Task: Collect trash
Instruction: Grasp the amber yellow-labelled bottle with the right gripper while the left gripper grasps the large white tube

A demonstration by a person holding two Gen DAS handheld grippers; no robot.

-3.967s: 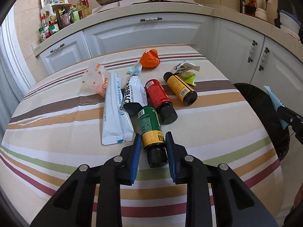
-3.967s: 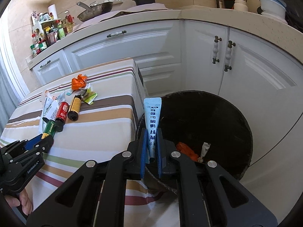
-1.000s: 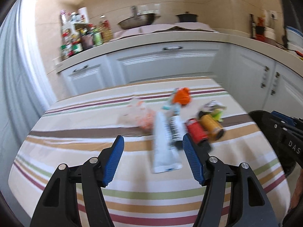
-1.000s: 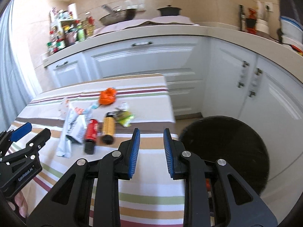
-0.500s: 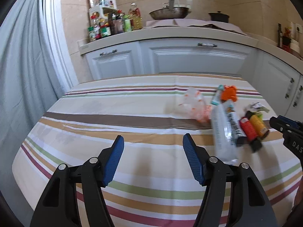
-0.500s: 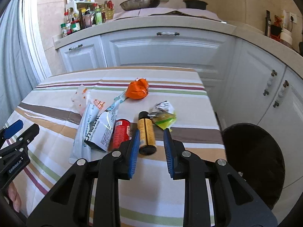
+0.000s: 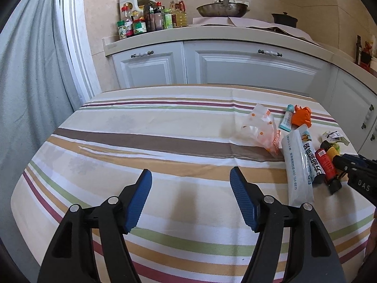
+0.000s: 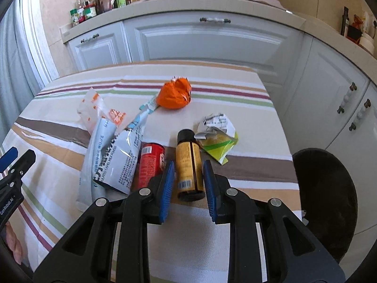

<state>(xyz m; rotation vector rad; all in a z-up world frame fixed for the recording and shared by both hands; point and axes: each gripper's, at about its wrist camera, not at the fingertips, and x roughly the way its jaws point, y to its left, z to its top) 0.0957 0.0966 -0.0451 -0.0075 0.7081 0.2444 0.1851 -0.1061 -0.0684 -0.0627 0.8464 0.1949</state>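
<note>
Trash lies in a heap on the striped tablecloth (image 8: 235,89). A yellow bottle (image 8: 188,153) rests flat with my right gripper (image 8: 188,165) straddling it, blue pads close beside its sides, bottle still on the cloth. Beside it are a red bottle (image 8: 150,162), white pouches (image 8: 117,155), a dotted clear bag (image 8: 92,108), an orange crumpled wrapper (image 8: 175,94) and a green-white wrapper (image 8: 219,136). My left gripper (image 7: 190,172) hovers over bare cloth left of the heap, jaws opening, nothing between them.
A black bin (image 8: 325,193) stands on the floor off the table's right edge. White cabinets (image 7: 247,68) and a counter with condiment bottles (image 7: 146,21) and a pan run behind the table. A grey curtain (image 7: 30,82) hangs at the left.
The right gripper swung from near the bin to the heap and came down around the yellow bottle. The left gripper swung left off the heap. The green bottle and blue tube are gone.
</note>
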